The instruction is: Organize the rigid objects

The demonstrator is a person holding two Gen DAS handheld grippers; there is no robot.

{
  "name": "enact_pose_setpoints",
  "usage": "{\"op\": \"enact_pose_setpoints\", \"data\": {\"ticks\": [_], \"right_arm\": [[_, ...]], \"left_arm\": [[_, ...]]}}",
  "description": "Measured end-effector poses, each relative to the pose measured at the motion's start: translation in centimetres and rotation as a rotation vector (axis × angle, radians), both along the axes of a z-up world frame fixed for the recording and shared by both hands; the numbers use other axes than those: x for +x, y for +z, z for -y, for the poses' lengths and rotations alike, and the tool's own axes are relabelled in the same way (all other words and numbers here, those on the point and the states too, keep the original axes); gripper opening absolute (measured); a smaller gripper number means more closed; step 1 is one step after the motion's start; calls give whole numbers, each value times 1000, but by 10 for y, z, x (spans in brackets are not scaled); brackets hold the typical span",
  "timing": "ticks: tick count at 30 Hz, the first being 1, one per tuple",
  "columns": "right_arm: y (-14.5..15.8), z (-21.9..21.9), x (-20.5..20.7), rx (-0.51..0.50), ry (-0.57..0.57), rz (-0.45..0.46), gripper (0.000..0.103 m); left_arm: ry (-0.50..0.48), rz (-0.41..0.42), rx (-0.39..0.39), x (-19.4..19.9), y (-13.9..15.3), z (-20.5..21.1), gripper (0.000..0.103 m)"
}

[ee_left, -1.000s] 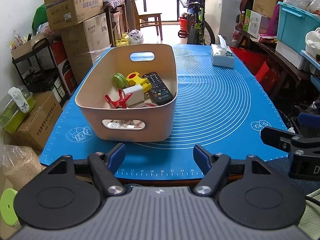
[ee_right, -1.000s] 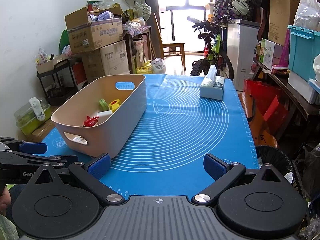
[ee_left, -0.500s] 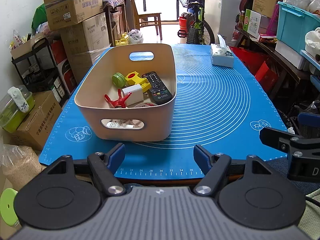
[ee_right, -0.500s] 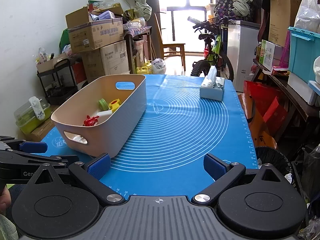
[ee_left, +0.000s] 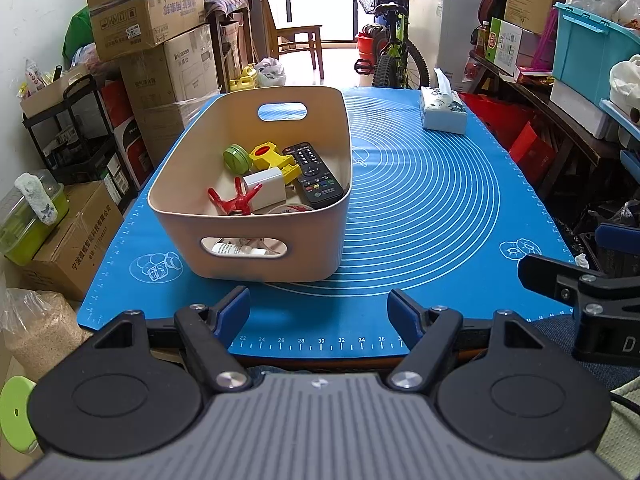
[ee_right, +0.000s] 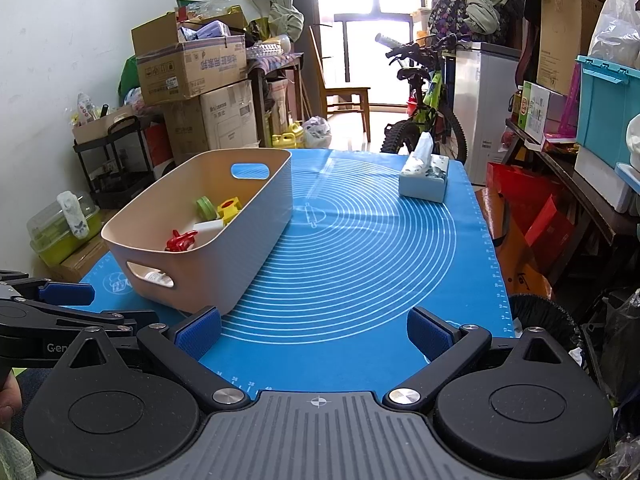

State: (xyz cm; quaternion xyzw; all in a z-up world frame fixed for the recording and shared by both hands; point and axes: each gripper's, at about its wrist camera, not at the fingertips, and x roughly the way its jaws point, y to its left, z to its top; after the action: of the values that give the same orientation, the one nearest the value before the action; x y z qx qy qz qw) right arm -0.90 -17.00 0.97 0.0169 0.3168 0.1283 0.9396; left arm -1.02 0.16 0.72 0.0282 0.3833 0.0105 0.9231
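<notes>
A beige bin (ee_left: 256,258) (ee_right: 256,236) stands on the left half of the blue mat (ee_left: 432,208) (ee_right: 360,248). Inside lie a black remote (ee_left: 314,174), a yellow toy (ee_left: 270,156) (ee_right: 229,208), a green round lid (ee_left: 236,158) (ee_right: 206,207), a white block (ee_left: 266,191) and a red clip-like piece (ee_left: 234,200) (ee_right: 180,240). My left gripper (ee_left: 319,306) hangs open over the mat's near edge, just in front of the bin, with nothing between its blue pads. My right gripper (ee_right: 314,328) is open and empty over the near edge, to the right of the bin.
A tissue box (ee_left: 442,114) (ee_right: 424,178) sits at the mat's far right corner. Stacked cardboard boxes (ee_left: 160,40) crowd the left side, a bicycle (ee_left: 392,60) stands beyond the table, and shelves with a teal crate (ee_left: 592,56) line the right.
</notes>
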Motion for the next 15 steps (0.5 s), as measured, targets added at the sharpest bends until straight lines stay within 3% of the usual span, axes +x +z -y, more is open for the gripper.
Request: {"op": "enact_pose_setpoints", "data": {"ticks": [15], "right_arm": [[0,0,-1,-2,0,0,99]], "left_arm": [[0,0,-1,0,0,0,76]]}}
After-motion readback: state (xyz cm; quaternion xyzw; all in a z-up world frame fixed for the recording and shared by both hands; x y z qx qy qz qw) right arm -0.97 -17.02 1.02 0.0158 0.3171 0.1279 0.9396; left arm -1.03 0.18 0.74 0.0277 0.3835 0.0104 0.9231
